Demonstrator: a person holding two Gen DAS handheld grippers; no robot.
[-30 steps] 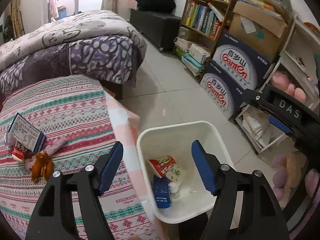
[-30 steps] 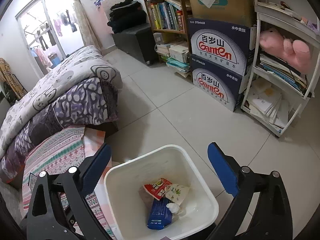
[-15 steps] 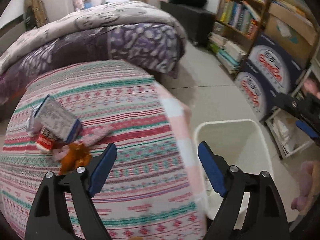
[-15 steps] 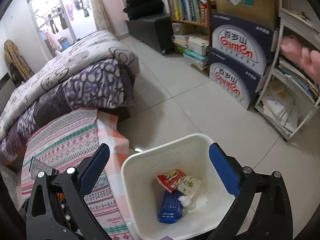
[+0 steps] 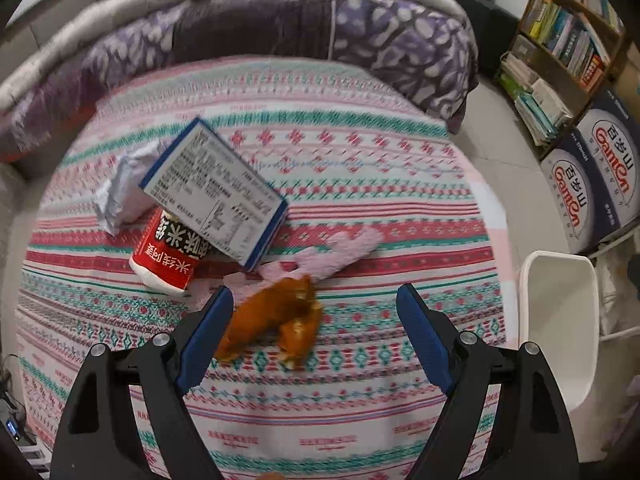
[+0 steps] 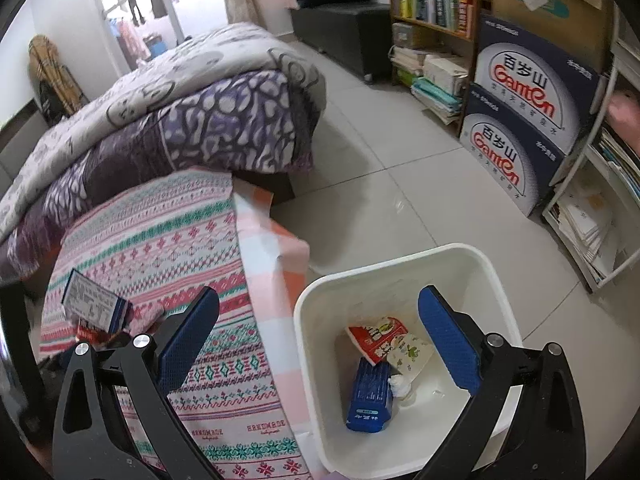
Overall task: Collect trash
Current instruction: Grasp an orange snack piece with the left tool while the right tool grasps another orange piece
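Left gripper wide open, empty, over the orange peel on the striped cloth. Peel looks light, limp — we'd pinch its middle hump. Pink fuzzy strip touches it; box and red cup just behind. Right gripper open, empty, above the bin.

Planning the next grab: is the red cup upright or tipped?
Tipped. The red cylindrical paper cup lies on its side, partly under the blue-edged flat carton.
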